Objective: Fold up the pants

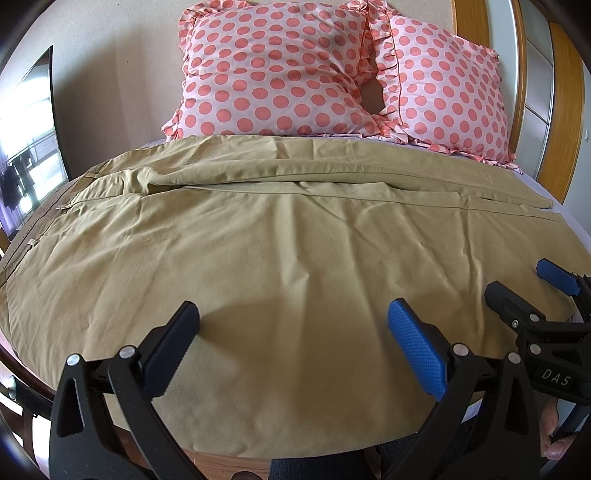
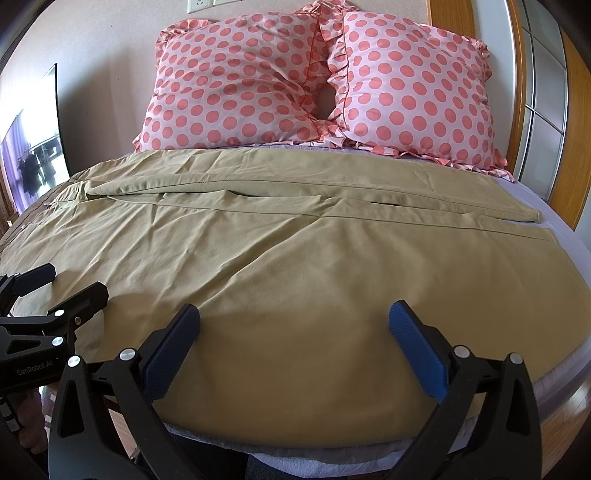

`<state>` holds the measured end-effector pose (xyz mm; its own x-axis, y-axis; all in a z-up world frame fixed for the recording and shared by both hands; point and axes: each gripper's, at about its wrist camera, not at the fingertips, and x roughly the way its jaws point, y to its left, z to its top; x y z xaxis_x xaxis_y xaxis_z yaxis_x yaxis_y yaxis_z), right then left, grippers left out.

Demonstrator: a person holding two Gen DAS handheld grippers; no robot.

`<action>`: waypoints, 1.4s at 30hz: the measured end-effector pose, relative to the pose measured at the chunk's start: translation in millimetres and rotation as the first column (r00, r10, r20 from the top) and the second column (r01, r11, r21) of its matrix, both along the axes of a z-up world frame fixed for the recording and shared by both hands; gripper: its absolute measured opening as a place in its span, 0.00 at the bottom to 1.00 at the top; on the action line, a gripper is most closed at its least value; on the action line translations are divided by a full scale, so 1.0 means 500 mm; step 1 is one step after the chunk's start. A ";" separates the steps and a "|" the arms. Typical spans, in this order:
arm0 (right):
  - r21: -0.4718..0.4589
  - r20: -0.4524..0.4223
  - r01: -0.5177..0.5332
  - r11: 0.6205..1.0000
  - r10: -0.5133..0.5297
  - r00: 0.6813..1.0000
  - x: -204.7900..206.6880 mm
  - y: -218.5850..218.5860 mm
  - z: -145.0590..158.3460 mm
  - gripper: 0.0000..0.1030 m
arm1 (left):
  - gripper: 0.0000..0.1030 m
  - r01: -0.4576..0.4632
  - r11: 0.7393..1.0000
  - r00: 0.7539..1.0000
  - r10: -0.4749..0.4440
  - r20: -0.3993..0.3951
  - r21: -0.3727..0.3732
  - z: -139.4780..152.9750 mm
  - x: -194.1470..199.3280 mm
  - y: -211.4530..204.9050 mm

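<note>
Khaki cloth: pants point(image 1: 295, 229), one pair, spread flat across the bed point(image 2: 576, 221), covering most of its near half; waistband with belt loops at the left edge, both legs running to the right, hems ending near the right side of the bed. Far leg lies alongside the near leg, its long seam forming a ridge across the middle; shallow wrinkles throughout, a bunched fold near the crotch at left. Bed: lilac sheet showing in a strip along the right and far edges. Pillows point(image 1: 280, 70), two, pink with coral dots and ruffled trim, propped against the wall at the head of the bed, touching one another, just beyond the far edge of the pants. Left gripper point(image 1: 293, 317): black frame, blue ribbed pads, jaws spread wide, poised over the near edge of the pants toward the waist side, holding nothing. Right gripper point(image 2: 293, 317): same build, jaws likewise spread wide, over the near edge toward the leg side, holding nothing; it also shows at the right edge of the left wrist view, close beside the left gripper. Mirror point(image 2: 33, 155), dark-framed, leaning against the wall at left, reflecting a bright window and hanging clothes. Wooden door frame point(image 2: 450, 18) and glazed panels at right. Wooden floor visible beneath the bed's near edge.
</note>
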<state>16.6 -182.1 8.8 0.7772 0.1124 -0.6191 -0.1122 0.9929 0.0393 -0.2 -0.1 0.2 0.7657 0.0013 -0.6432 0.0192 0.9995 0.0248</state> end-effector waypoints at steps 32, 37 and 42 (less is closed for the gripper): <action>0.001 0.004 0.000 1.000 0.000 1.000 0.000 -0.001 0.001 0.99 | 0.98 0.000 1.000 1.000 0.000 0.005 0.001 0.000 -0.001 0.000; 0.001 0.005 0.000 1.000 0.000 1.000 -0.001 -0.002 0.001 0.99 | 0.98 0.000 1.000 1.000 0.000 0.006 0.000 0.000 -0.001 0.000; 0.001 0.006 0.000 1.000 0.000 1.000 -0.005 0.001 -0.005 0.99 | 0.98 0.000 1.000 1.000 0.000 0.007 0.000 0.000 -0.001 0.000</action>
